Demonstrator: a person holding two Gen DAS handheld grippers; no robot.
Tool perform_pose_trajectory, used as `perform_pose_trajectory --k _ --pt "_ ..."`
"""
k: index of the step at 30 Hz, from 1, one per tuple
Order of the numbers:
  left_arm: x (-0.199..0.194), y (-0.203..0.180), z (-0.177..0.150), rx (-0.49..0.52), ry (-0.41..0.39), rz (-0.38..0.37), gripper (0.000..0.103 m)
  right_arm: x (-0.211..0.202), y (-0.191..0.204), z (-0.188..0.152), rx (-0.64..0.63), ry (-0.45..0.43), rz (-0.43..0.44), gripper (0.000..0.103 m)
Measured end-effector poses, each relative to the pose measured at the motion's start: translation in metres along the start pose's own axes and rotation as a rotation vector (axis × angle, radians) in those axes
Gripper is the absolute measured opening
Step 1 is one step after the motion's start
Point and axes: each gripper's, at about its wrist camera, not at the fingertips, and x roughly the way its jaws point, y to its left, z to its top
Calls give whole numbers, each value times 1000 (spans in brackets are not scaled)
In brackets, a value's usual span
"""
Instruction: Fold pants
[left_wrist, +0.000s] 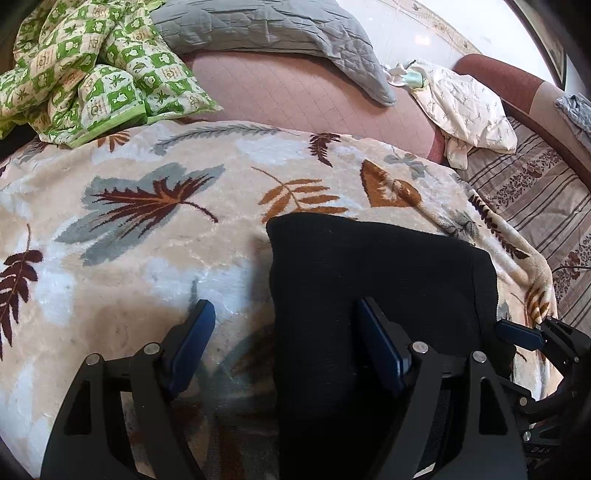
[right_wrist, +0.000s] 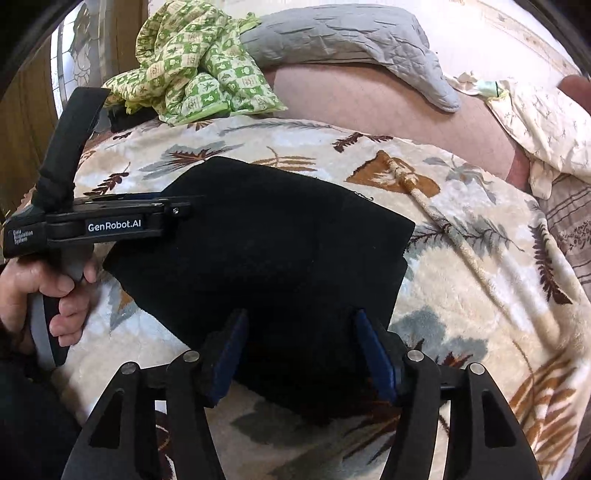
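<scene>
The black pants (left_wrist: 373, 280) lie folded into a compact block on a leaf-patterned blanket (left_wrist: 147, 229). They also show in the right wrist view (right_wrist: 266, 266). My left gripper (left_wrist: 284, 314) is open, its right finger over the pants' left edge and its left finger over the blanket. It appears side-on in the right wrist view (right_wrist: 184, 208), at the pants' left edge. My right gripper (right_wrist: 299, 325) is open and empty, both fingers over the pants' near edge. Its tip shows at the right of the left wrist view (left_wrist: 517, 334).
A green checked cloth (left_wrist: 92, 74) and a grey quilted pillow (left_wrist: 266, 29) lie at the back. A cream printed cloth (left_wrist: 469, 110) lies back right on a pink mattress (left_wrist: 303, 92). A striped sheet (left_wrist: 535, 192) is on the right. A fold ridge crosses the blanket (right_wrist: 461, 240).
</scene>
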Motion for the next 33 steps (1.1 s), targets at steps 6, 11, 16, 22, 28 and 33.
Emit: perform_pose_trajectory --k 6,11,16,22,28,33 --pt "1 1 0 -4 1 -4 82 -1 -1 -4 0 -42 4 62" --pt "0 1 0 -2 -1 6 82 -5 5 -8 -20 -85 -27 63" --pt "0 1 0 -1 -5 13 84 -2 -3 -9 29 -78 -92 96" --pt "0 1 -1 -4 -5 9 84 9 -29 -11 163 -30 13 102" --pt "0 2 -1 -12 -4 -2 85 10 -30 -11 171 -26 18 102" --pt "-1 9 -1 -47 -4 -52 87 -4 -31 -12 194 -43 9 101"
